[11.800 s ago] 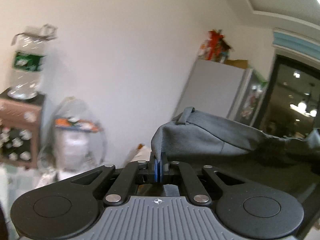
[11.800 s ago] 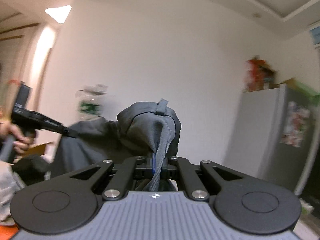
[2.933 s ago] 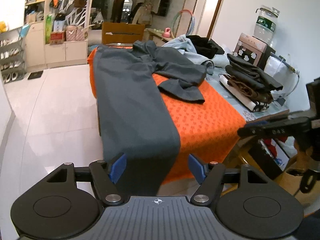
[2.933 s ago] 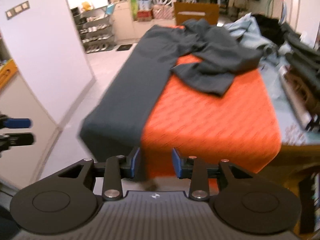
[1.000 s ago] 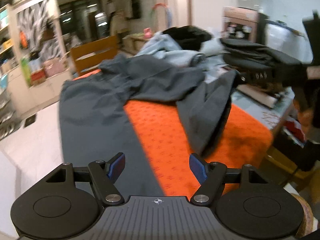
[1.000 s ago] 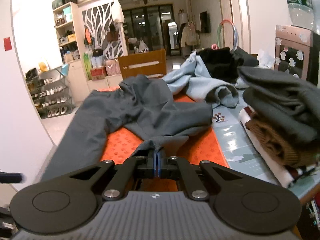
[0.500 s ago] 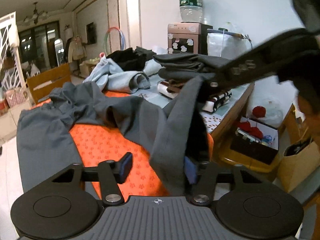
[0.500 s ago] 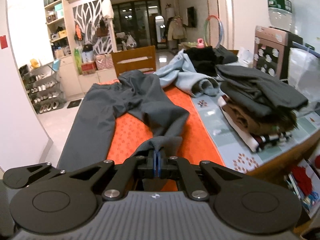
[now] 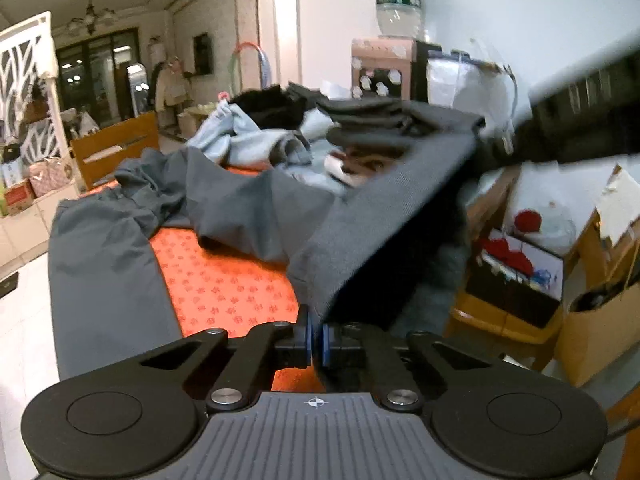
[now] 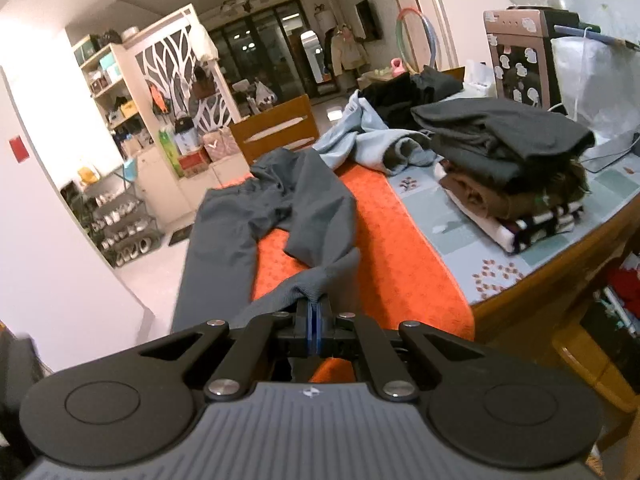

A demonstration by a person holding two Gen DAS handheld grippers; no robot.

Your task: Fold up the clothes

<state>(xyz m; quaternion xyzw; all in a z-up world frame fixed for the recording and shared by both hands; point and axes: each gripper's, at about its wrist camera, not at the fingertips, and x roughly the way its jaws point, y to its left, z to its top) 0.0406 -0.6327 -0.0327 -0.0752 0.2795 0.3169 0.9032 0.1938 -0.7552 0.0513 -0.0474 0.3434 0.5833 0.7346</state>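
**Fingers of both grippers pinching the hem of one trouser leg**

Fingers of the left gripper (image 9: 315,340) are pressed together on the corner of the hem of the grey trousers (image 9: 248,208), with cloth caught between the blue pads (image 9: 307,334). From this pinch the hem rises ahead and to the right as a taut band, ending at the dark, blurred body of the other gripper at the upper right. Fingers of the right gripper (image 10: 314,330) are likewise pressed together, clamping the ribbed hem edge of the same trousers (image 10: 304,208); the fabric bunches just above the pads and runs forward.

Beyond both sets of fingers, the rest of the garment lies on the orange cloth (image 9: 216,280) that covers the desk (image 10: 516,292). The held leg is lifted off the cloth near the fingers, while the other leg lies to the left of the fingers and hangs over the desk's near-left edge. The waist end is crumpled farthest from the fingers.

Right of the right fingers, on the patterned part of the desk, stands a stack of folded clothes (image 10: 516,168), dark items above brown and striped ones. Ahead of the fingers, past the trousers, lies a crumpled light blue garment (image 10: 368,140), touching a black garment (image 10: 404,92) behind it
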